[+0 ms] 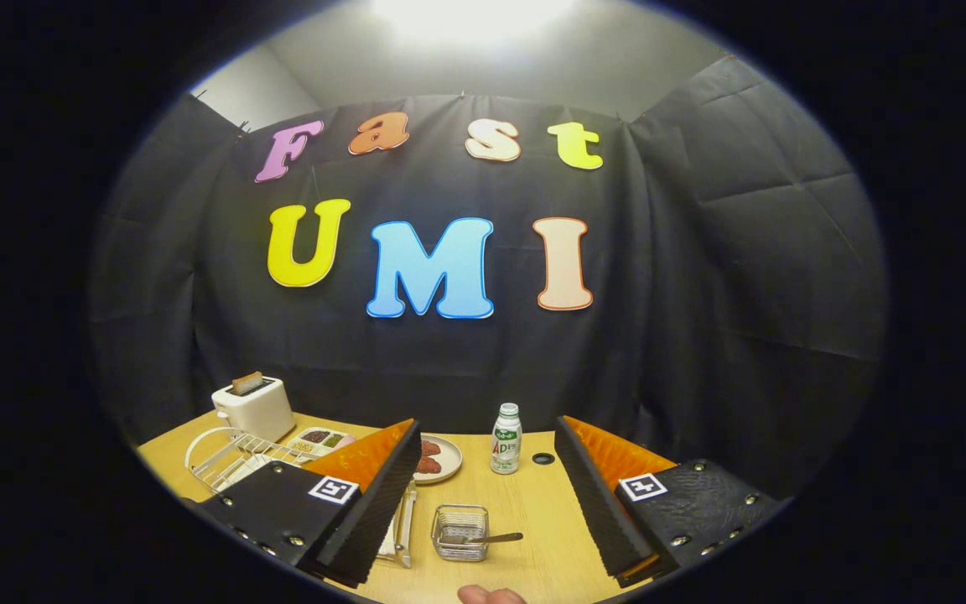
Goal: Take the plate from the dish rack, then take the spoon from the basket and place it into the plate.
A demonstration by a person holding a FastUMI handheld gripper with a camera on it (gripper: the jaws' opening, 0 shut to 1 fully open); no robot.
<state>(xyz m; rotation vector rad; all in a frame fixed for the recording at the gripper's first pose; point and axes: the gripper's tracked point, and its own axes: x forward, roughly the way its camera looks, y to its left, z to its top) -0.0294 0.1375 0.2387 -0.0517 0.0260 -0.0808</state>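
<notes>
My gripper [485,428] is open and held above the wooden table [533,512], its fingers spread wide with nothing between them. A small wire basket [459,532] stands on the table between the fingers, nearer than their tips. The spoon [493,538] lies in it with its handle sticking out to the right. The white wire dish rack [227,457] sits left of the left finger, which partly hides it. Something pale and flat rests inside the rack; I cannot tell whether it is the plate.
A white toaster [253,406] stands behind the rack, with a compartment tray of food [320,438] beside it. A plate holding red food [439,460] and a small bottle [506,439] stand ahead. A clear stand [400,527] lies by the left finger. A fingertip [490,596] shows nearest me.
</notes>
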